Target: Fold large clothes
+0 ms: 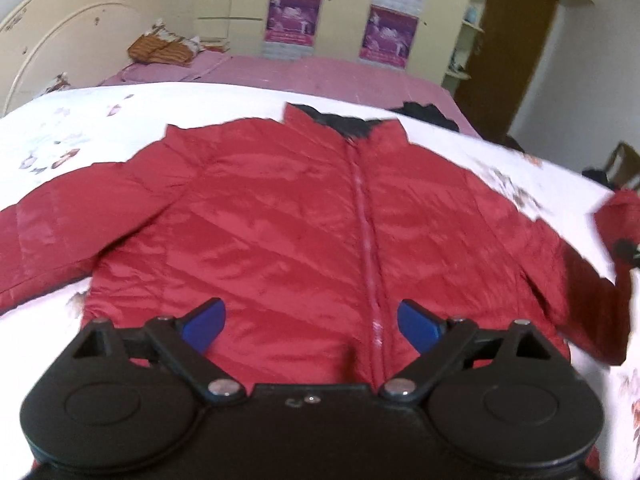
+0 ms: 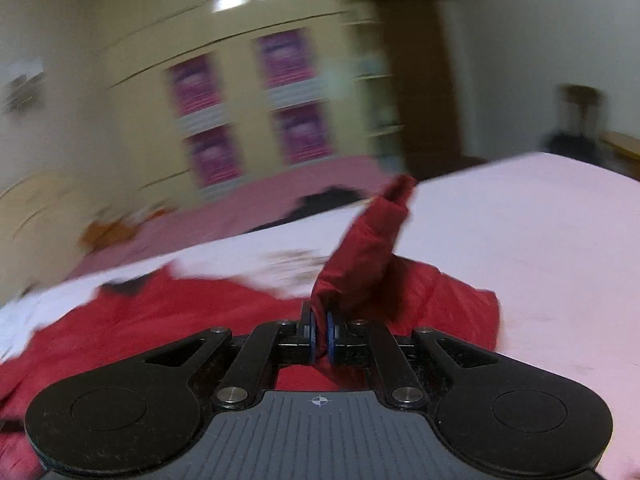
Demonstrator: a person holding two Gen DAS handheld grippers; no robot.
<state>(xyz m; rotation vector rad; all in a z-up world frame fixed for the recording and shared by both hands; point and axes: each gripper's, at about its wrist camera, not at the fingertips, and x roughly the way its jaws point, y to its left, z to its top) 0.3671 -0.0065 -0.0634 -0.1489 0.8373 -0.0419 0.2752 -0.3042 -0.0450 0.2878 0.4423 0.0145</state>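
A red quilted jacket [image 1: 280, 232] lies front up on the white bed sheet [image 1: 100, 128], zipped, with a dark collar at the far end. My left gripper [image 1: 310, 322] is open and empty, hovering over the jacket's lower hem near the zip. My right gripper [image 2: 319, 330] is shut on the jacket's right sleeve [image 2: 368, 240], which is lifted off the bed and stands up from the pads. The same lifted sleeve [image 1: 618, 220] shows at the right edge of the left wrist view. The jacket body [image 2: 168, 320] spreads to the left in the right wrist view.
The sheet [image 2: 520, 240] covers the near bed; a pink bedspread [image 1: 320, 76] lies beyond it. A cream wardrobe with purple posters [image 1: 294, 20] stands at the back. A brown door [image 1: 516, 48] is at the right. An orange cloth [image 1: 160, 50] sits far left.
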